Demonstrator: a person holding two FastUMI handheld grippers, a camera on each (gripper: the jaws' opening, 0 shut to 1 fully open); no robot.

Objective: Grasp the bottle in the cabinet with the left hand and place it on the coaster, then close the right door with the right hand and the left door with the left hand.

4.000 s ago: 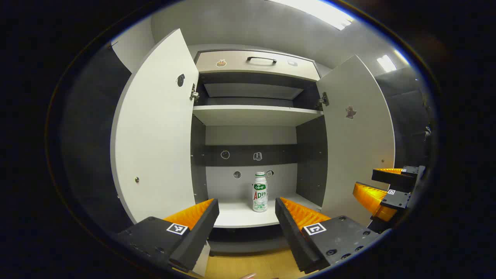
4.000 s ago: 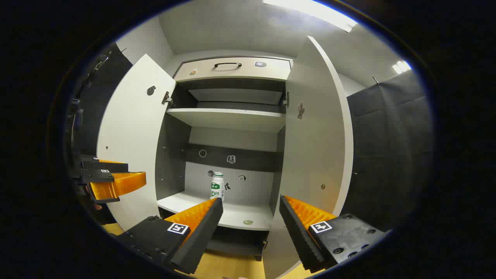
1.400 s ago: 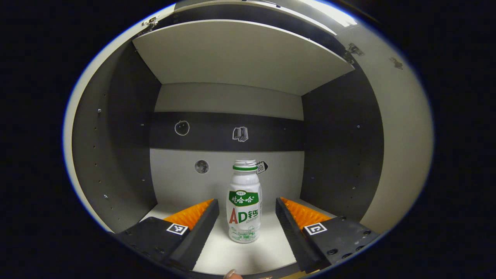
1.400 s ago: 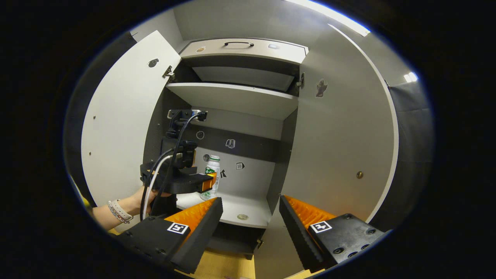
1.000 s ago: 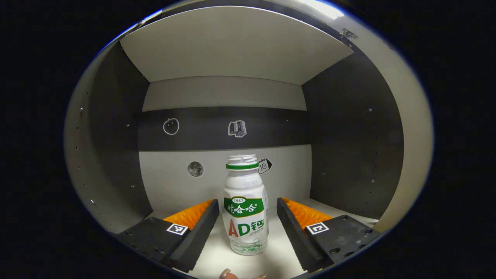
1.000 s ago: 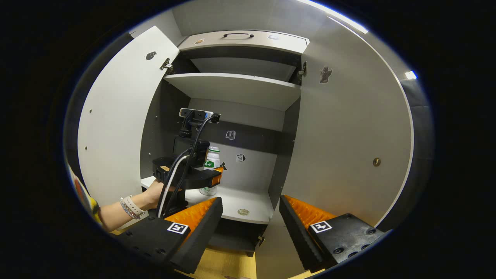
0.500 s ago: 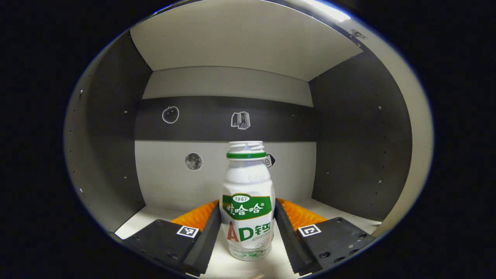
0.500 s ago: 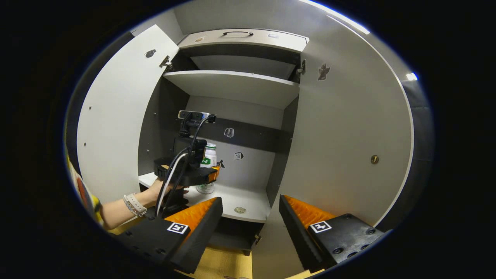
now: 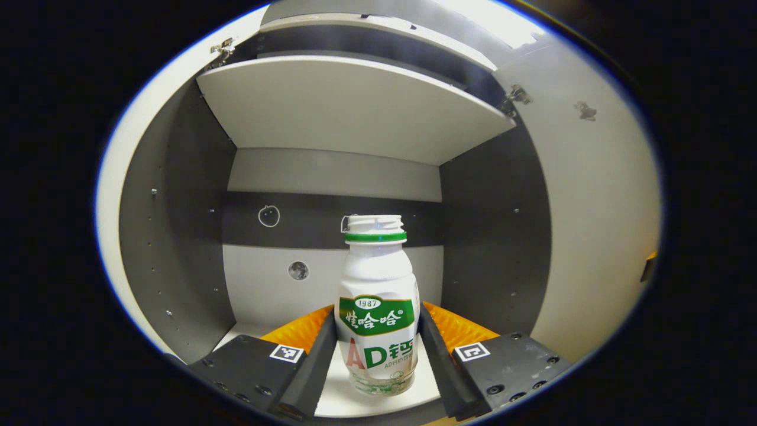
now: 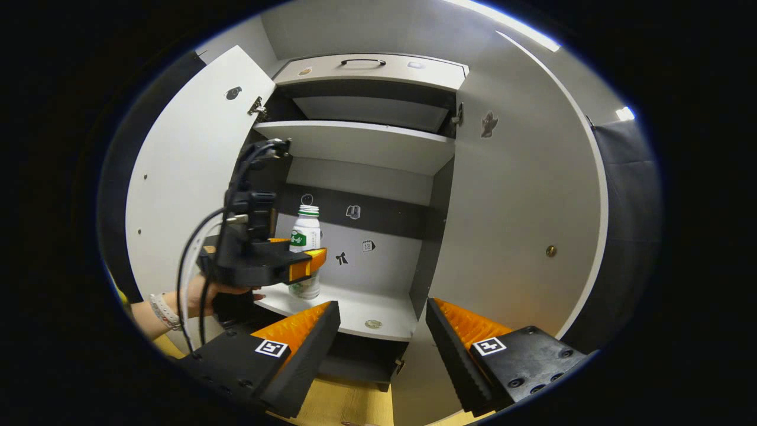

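The cabinet point(image 10: 361, 177) is standing with two doors swung wide, the left door point(image 10: 183, 171) and the right door point(image 10: 520, 219), and the biggest risk is sitting there: as the bottle is being carried out, the left gripper point(image 9: 377, 349) or the cable trailing from it could be catching the left door's edge, and either door could be swinging into a hand when it is being pushed shut too early. Two shelves are showing, an upper shelf point(image 10: 355, 142) and the lower shelf point(image 10: 378, 310), plus one drawer point(image 10: 366, 71) on top with a single handle. The right gripper point(image 10: 383, 331) is hanging with its jaws spread and nothing between them, near the right door, so it is waiting its turn. The one bottle point(image 9: 377, 307) is sitting upright between the left gripper's fingers, which are pressing on both of its sides low on the label; seen from the right gripper view it appears to be hanging just above the lower shelf, at the left. It is tall and narrow and held low, so I judge it could be tipping or slipping if the hand jerks. One small round disc point(image 10: 373, 323) is lying near the shelf's front edge, probably the coaster, and it is a small target: setting the bottle off-centre could be toppling it.
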